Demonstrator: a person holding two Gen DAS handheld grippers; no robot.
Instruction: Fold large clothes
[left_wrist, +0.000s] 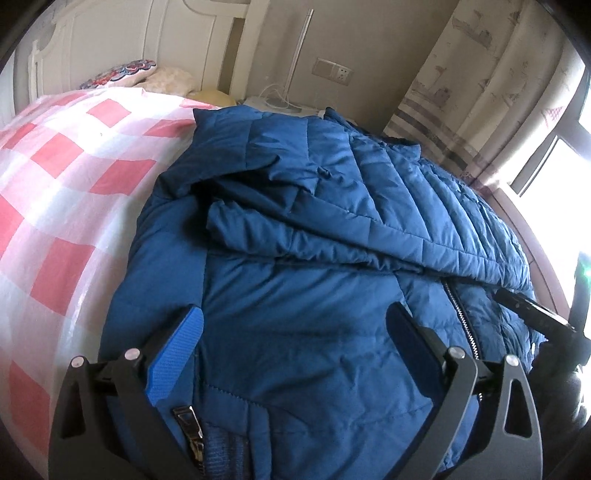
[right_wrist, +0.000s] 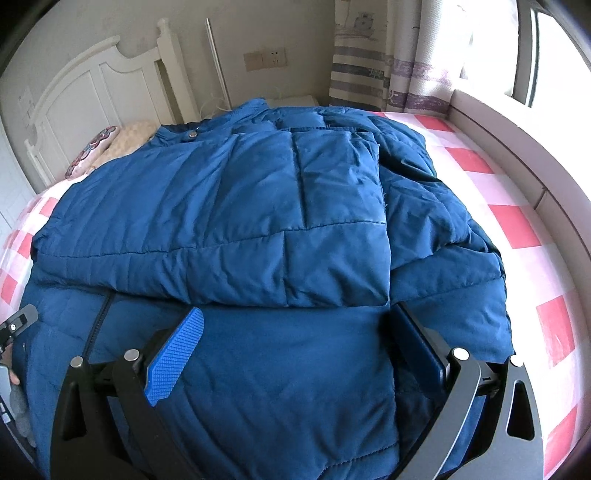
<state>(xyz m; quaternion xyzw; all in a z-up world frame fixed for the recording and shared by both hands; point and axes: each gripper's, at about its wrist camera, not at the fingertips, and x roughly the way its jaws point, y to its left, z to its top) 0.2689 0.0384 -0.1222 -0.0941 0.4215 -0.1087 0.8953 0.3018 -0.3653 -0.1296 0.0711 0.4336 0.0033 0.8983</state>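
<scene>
The quilted dark-blue padded jacket (right_wrist: 258, 229) lies on the pink-and-white checked bedsheet (right_wrist: 517, 229), long axis running from the near hem to the collar toward the white wooden headboard (right_wrist: 92, 96). 1 sleeve is folded across its front. The left gripper (left_wrist: 295, 332) and right gripper (right_wrist: 295, 328) hover over the hem, jaws spread wide, holding nothing. The hem is cut off below.

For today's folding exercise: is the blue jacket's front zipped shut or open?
Cannot tell overall. The blue jacket has a sleeve folded across its chest, hiding the zipper above; the visible stretch looks closed.
</scene>
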